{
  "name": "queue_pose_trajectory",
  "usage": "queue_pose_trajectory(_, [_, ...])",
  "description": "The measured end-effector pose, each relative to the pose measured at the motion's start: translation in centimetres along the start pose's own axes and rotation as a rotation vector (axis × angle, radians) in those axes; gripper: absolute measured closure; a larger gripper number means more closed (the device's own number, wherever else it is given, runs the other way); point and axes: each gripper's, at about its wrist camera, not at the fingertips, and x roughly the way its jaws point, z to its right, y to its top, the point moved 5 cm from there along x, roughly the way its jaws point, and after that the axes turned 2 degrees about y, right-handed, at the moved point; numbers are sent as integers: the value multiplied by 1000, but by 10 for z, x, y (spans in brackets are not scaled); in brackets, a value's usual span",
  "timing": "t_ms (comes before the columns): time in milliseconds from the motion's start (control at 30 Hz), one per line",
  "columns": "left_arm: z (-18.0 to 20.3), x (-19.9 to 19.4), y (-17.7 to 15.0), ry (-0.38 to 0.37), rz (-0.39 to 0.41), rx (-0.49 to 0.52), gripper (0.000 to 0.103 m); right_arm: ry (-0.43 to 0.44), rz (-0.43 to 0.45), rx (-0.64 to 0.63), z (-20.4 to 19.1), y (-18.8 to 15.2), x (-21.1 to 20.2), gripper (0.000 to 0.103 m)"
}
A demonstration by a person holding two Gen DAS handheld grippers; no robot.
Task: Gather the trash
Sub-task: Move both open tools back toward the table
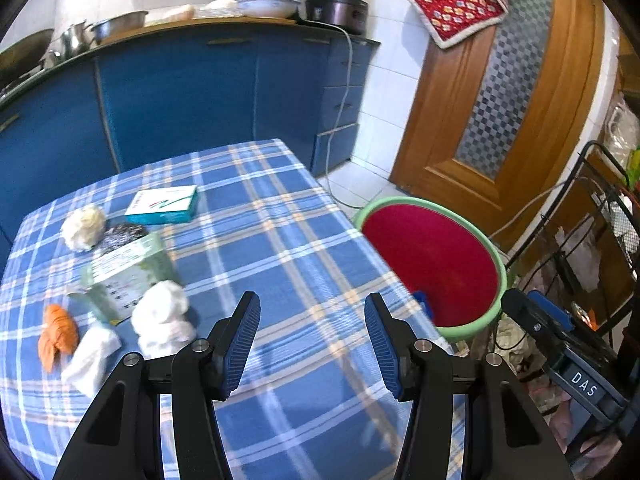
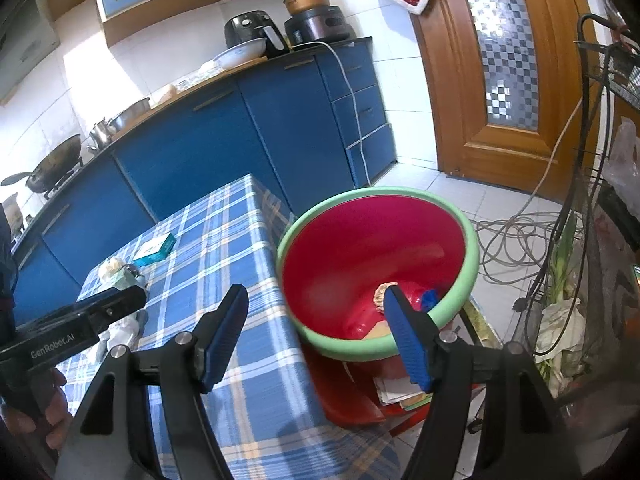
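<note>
My left gripper (image 1: 312, 312) is open and empty above the blue checked tablecloth (image 1: 280, 248). To its left lie trash items: a crumpled white tissue (image 1: 162, 318), a flat white tissue (image 1: 92, 354), an orange peel (image 1: 58, 334), a green packet (image 1: 128, 276), another white wad (image 1: 84, 226) and a teal box (image 1: 164, 204). My right gripper (image 2: 316, 300) is open and empty over the table's right edge, beside the red basin with a green rim (image 2: 376, 264). The basin holds a few scraps (image 2: 430, 298). The basin also shows in the left wrist view (image 1: 432, 268).
Blue kitchen cabinets (image 1: 180, 92) with pots and appliances stand behind the table. A wooden door (image 1: 500, 92) is at the right. A black wire rack (image 2: 580, 280) with bags and loose cables (image 2: 516, 240) stands right of the basin.
</note>
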Motion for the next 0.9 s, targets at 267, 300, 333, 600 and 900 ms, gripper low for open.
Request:
queue_pose_trajectory(267, [-31, -14, -5, 44, 27, -43, 47, 20, -24, -38, -24, -8, 3, 31])
queue_pose_trajectory(300, [-35, -15, -6, 51, 29, -51, 47, 22, -26, -44, -27, -9, 4, 31])
queue_pose_trajectory(333, [-40, -17, -6, 58, 31, -59, 47, 25, -28, -49, -31, -10, 4, 31])
queue_pose_trajectory(600, [-80, -24, -15, 114, 36, -125, 47, 38, -57, -80, -51, -18, 11, 31])
queue_pose_trajectory(900, [-129, -30, -28, 206, 32, -199, 46, 52, -89, -106, -70, -27, 22, 31])
